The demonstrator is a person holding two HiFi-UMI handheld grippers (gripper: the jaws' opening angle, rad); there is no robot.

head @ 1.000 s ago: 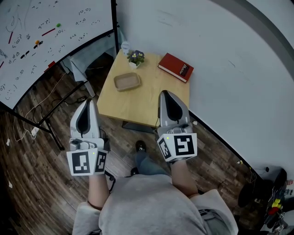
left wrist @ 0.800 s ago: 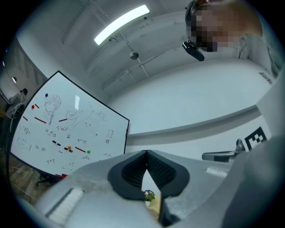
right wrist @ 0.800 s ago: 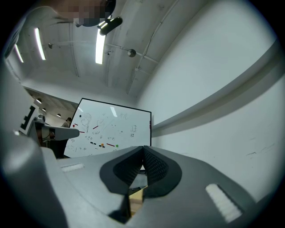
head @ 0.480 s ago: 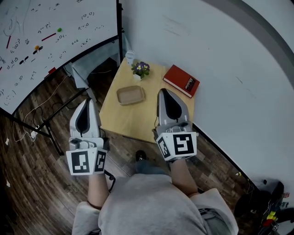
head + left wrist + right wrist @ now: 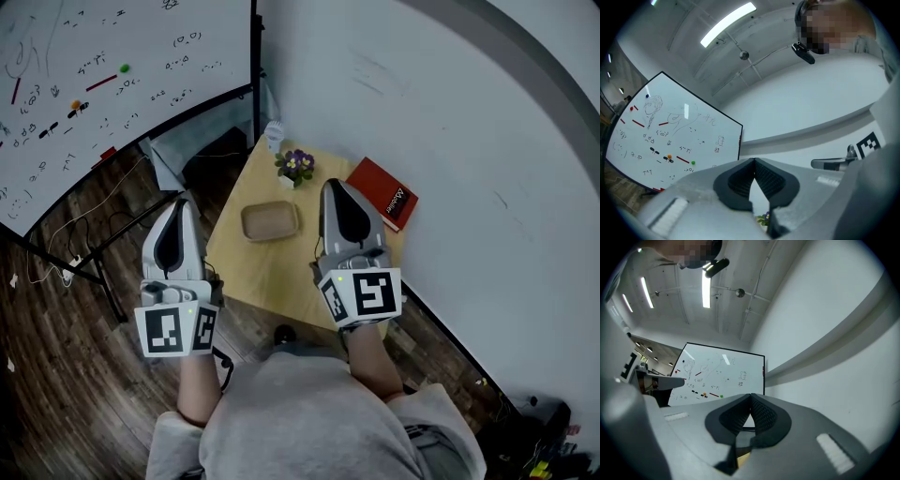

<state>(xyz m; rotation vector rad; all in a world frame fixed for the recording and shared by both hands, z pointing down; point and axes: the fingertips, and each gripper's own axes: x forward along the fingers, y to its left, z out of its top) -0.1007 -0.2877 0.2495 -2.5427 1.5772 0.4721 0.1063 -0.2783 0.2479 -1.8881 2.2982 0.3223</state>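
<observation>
Two empty grippers: left gripper and right gripper have ribbed black jaws pressed together; right gripper covers a corner of the red book on the pale wooden counter.

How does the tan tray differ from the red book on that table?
The tray is tan, an open shallow dish with a raised rim; the book is red, flat and closed. The tray lies near the middle of the table, in full view; the book lies by the wall, partly hidden behind the right gripper. Both lie flat on the table, untouched.
</observation>
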